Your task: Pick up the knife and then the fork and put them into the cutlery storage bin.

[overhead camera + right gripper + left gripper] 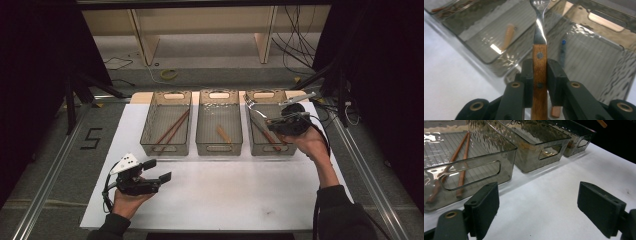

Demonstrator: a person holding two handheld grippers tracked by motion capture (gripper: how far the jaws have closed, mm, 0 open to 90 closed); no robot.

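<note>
Above the right-hand bin, my right gripper is shut on the wooden handle of a fork. In the right gripper view the fork stands upright between the jaws of the right gripper, metal neck and tines pointing away over the bin. My left gripper rests low at the table's front left, open with nothing between its jaws. The left gripper view has that gripper facing the bins across bare white table.
Three smoky clear bins stand in a row at the back of the white table. The left bin holds two chopsticks, the middle bin a short wooden piece. A blue-tipped utensil lies in the right bin.
</note>
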